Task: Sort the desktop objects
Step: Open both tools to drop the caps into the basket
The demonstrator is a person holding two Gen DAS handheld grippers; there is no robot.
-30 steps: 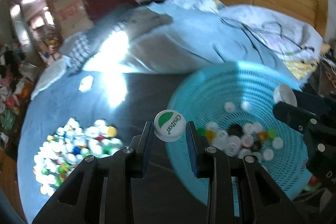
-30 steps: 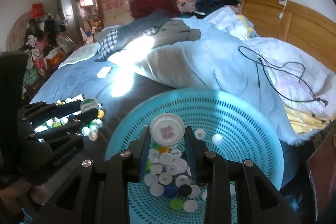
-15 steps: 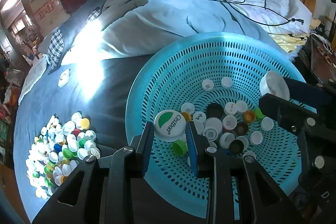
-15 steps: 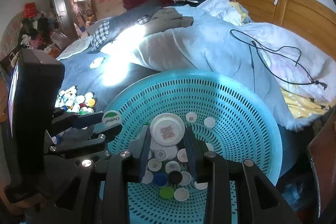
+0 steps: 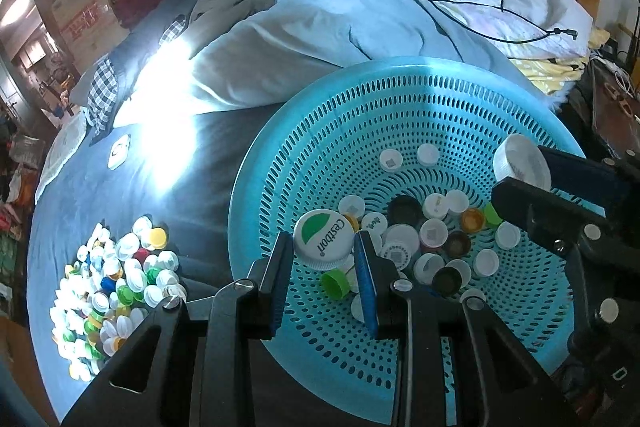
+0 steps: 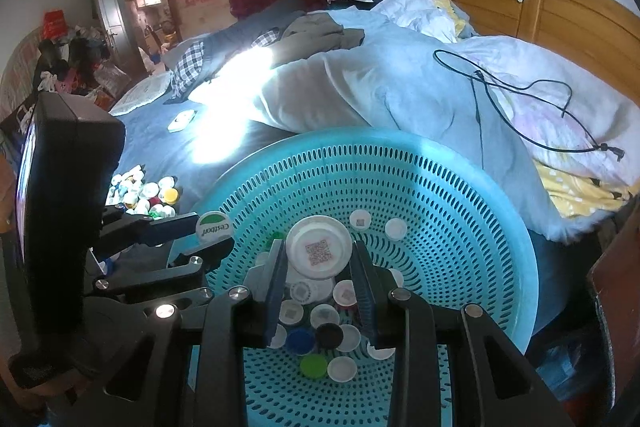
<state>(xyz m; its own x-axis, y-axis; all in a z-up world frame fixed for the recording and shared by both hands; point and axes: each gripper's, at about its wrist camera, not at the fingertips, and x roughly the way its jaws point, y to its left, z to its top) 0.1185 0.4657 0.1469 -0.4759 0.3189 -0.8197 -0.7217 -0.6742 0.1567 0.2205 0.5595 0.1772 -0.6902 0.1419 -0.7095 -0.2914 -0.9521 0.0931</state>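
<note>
My left gripper [image 5: 323, 247] is shut on a white and green Cestbon cap [image 5: 325, 239], held above the inside of the blue perforated basket [image 5: 360, 115]. My right gripper [image 6: 319, 259] is shut on a white cap with a QR code [image 6: 319, 251], also above the basket [image 6: 460, 187]. Several caps [image 5: 432, 231] lie in the basket bottom. The right gripper with its cap [image 5: 520, 163] shows at the right of the left wrist view; the left gripper with its cap [image 6: 214, 225] shows at the left of the right wrist view.
A pile of loose caps [image 5: 116, 275] lies on the blue bed sheet left of the basket. A rumpled duvet [image 5: 320, 27] with a black cable [image 5: 480, 11] lies behind. A small white item [image 5: 119, 151] lies on the sheet. The wooden headboard [image 6: 560, 15] is at the back right.
Both grippers have moved further over the basket with their caps still held; the left one came from beside the basket to above its inside.
</note>
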